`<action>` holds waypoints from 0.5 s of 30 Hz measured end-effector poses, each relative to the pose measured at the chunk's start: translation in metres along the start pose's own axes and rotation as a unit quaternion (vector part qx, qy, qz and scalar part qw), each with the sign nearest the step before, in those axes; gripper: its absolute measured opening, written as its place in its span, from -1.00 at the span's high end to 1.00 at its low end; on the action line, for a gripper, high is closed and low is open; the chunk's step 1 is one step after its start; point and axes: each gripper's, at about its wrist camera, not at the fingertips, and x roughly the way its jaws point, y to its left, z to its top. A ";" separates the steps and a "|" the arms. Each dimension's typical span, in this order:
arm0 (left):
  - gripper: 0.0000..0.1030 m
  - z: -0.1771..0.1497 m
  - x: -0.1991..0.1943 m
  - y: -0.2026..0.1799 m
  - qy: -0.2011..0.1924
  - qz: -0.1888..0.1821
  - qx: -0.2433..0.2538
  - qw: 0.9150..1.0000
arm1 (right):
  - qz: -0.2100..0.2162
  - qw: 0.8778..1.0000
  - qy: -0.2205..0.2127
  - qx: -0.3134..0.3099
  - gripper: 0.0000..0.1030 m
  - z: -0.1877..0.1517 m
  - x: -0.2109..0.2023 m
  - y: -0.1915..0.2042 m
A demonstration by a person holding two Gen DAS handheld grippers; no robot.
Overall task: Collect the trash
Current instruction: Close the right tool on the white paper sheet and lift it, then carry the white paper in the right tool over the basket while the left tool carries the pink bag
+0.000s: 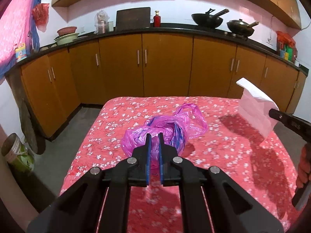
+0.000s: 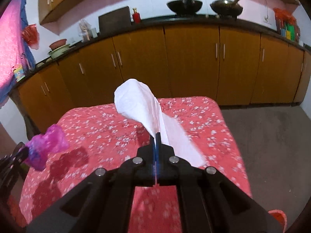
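Two grippers: we hold one in each hand, both raised over the red flowered worktop point(image 1: 213, 104).
Left gripper point(image 1: 155, 136): we see its jaws pressed together on a fold of the pink plastic bag point(image 1: 165, 128), the blue pads pinching the film between them.
Bag as container: we count one; it is crumpled, with a blue-violet patch inside the pink folds, and we cannot tell what, if anything, it holds. In the right wrist view it hangs bunched at the left gripper's tip, above the cloth.
Right gripper point(image 2: 156, 136): we see its jaws shut tight on one white tissue point(image 2: 136, 103), which billows up and back over the black fingers, clear of the worktop.
Tissue position: to the right of the bag and well apart from it, seen from the left wrist.
Woks point(image 1: 207, 20): we count two on the dark counter behind, each with a utensil resting in it.
Basins point(image 1: 67, 31): a stack at the counter's left end; contents not visible.
Red bottle point(image 1: 157, 19): one, upright beside a dark board.
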 end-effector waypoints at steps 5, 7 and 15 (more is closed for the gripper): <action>0.87 -0.001 -0.023 -0.021 -0.008 -0.014 0.013 1.000 | 0.001 1.000 -0.015 -0.001 0.96 -0.007 -0.049 -0.006; 0.87 -0.002 -0.033 -0.030 -0.011 -0.022 0.017 1.000 | 0.001 1.000 -0.021 0.001 0.96 -0.010 -0.065 -0.010; 0.87 -0.004 -0.069 -0.068 -0.023 -0.054 0.033 0.998 | -0.015 0.998 -0.064 0.009 0.96 -0.019 -0.140 -0.037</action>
